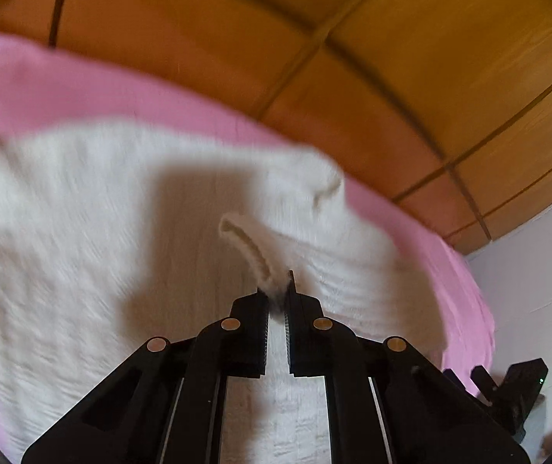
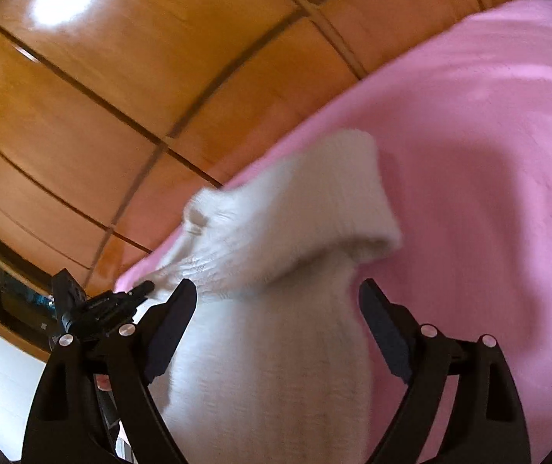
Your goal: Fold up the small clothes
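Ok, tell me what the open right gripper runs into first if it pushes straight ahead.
Most likely the rolled fold of the white knitted garment, which lies between the right gripper and the pink blanket; blur leaves depth unclear.

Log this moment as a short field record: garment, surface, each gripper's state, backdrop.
garment: white knit garment, partly folded over, blurred
surface: pink blanket under the garment
left gripper: shut on a pinched edge of the garment
right gripper: open, jaws wide on either side of the knit
backdrop: wooden panels behind the blanket
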A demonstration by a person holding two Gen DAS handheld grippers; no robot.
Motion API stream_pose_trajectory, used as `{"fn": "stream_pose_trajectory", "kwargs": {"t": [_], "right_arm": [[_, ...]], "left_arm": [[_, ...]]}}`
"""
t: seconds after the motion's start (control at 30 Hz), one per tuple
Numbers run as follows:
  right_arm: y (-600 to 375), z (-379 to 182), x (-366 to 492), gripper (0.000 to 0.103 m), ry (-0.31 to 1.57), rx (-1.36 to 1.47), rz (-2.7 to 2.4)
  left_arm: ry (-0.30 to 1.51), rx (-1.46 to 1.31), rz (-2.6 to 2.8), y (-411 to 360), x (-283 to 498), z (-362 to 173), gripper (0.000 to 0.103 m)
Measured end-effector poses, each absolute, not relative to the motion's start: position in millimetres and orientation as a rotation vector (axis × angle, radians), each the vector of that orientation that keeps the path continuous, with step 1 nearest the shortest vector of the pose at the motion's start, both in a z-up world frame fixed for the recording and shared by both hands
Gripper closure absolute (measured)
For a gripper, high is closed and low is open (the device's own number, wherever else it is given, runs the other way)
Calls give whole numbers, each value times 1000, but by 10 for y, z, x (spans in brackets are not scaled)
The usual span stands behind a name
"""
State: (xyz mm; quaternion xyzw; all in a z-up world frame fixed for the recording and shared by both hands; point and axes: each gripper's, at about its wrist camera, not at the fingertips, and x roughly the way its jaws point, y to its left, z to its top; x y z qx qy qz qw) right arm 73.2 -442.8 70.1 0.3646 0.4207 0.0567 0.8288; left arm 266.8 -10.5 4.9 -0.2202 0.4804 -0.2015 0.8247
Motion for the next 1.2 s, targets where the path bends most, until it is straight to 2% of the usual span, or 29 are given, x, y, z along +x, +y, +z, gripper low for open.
{"fn": "stream_pose_trajectory", "kwargs": {"t": [0.17, 0.37, 0.53, 0.57, 0.6, 0.63, 0.7, 0.87, 1.0, 1.2], "right_arm": [[-4283, 692, 962, 17, 892, 713, 131], [-4030, 298, 1288, 18, 1027, 590, 53], [-3513, 195, 1263, 12, 1021, 199, -37], [-3409, 166, 1258, 10, 1022, 124, -61], [-3319, 152, 1264, 9, 1025, 63, -85], [-3292, 144, 1269, 8, 1029, 44, -93], [-3297, 121, 1267, 5, 1032, 41, -96], [-3320, 87, 1272, 2, 1035, 57, -104], [-3230, 75, 1315, 2, 1035, 30, -119], [-3174, 77, 1288, 2, 1020, -4, -141]], "left_arm": [[992, -413, -322, 137, 2723, 61, 97], [1095, -354, -238, 91, 2855, -393, 97], [1063, -334, -222, 128, 2779, -545, 91], [1059, -323, -213, 142, 2729, -518, 87], [1056, -315, -203, 148, 2691, -485, 77], [1047, -315, -186, 191, 2632, -448, 62], [1033, -348, -171, 349, 2505, -408, 46], [1045, -496, -197, 830, 2220, -327, 46], [976, -599, -173, 1241, 1943, -231, 46], [909, -744, 66, 2216, 1675, -300, 46]]}}
